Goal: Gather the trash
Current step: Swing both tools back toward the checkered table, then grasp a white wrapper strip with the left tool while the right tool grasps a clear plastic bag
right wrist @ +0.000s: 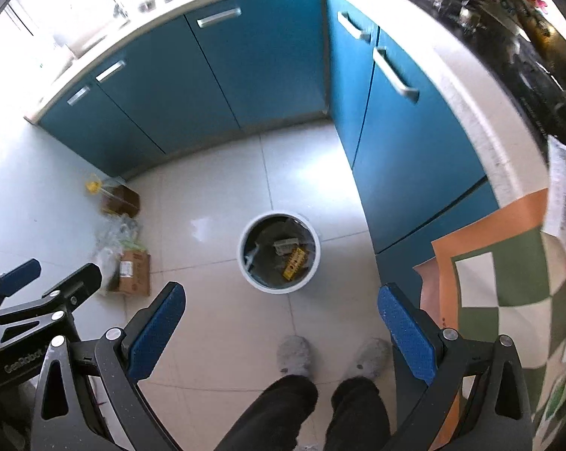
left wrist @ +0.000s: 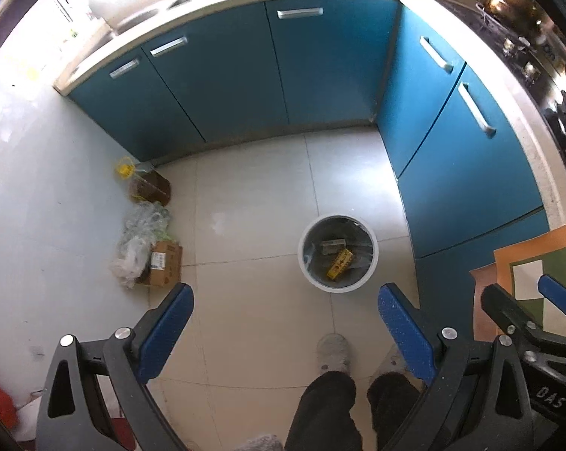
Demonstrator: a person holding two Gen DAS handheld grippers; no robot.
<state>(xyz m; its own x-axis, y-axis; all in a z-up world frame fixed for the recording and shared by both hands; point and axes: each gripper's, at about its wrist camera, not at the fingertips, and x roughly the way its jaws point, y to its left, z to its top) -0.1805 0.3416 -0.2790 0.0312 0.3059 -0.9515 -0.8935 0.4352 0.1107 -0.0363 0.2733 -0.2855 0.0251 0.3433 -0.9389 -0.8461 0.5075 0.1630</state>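
A white round trash bin [left wrist: 373,259] stands on the tiled floor, also in the right wrist view [right wrist: 314,259]. Inside it lie a yellow box [left wrist: 340,263] and a grey carton [left wrist: 333,244]. My left gripper [left wrist: 286,302] is open and empty, held high above the floor, short of the bin. My right gripper [right wrist: 281,302] is open and empty, at about the same height beside it. Each gripper shows in the other's view, the right one [left wrist: 523,300] and the left one [right wrist: 53,274].
Blue cabinets [left wrist: 245,75] line the back and right. By the left wall sit an oil bottle [left wrist: 149,184], crumpled plastic bags [left wrist: 138,240] and a cardboard box [left wrist: 164,263]. An orange, green and white sheet [right wrist: 500,274] hangs at the right. The person's slippered feet [left wrist: 333,353] stand below.
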